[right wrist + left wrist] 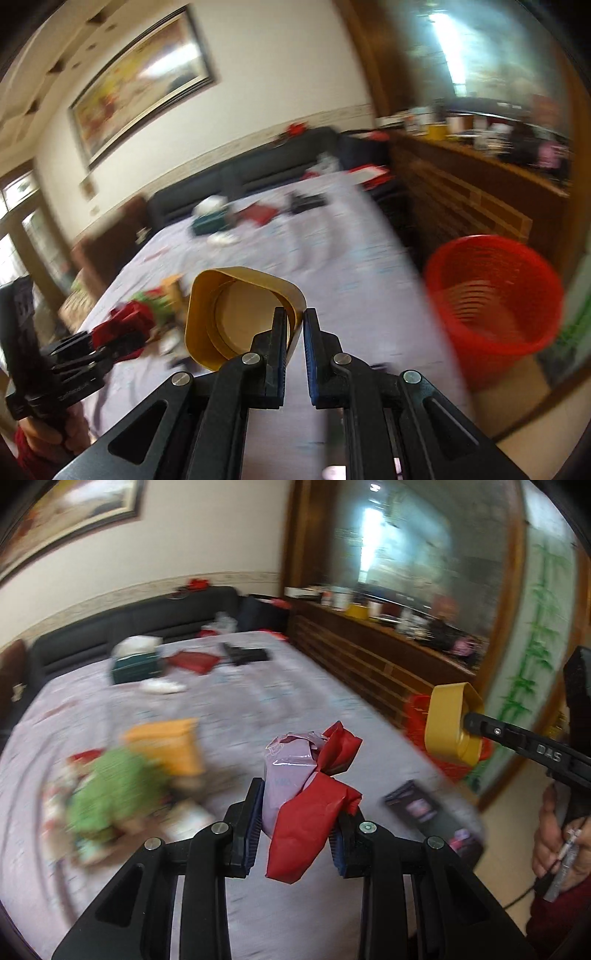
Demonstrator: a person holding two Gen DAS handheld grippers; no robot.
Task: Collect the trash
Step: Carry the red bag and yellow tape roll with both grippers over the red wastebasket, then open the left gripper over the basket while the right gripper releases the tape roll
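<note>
My left gripper (299,805) is shut on a crumpled wad of red and lilac wrappers (306,775), held above the bed (240,716). My right gripper (294,317) is shut on the rim of a gold tin lid (236,314); the lid also shows in the left wrist view (448,723), at the right, above the bed's edge. A red plastic waste basket (495,310) stands on the floor to the right of the bed, open and looking empty. The left gripper with the red wad shows at the left of the right wrist view (122,332).
More litter lies on the bed: a green and orange pile (129,775) at the left, a dark box (432,808) near the right edge, a tissue box (136,661), a red packet (192,661) and a black item (243,653) farther back. A wooden cabinet (369,653) runs along the right.
</note>
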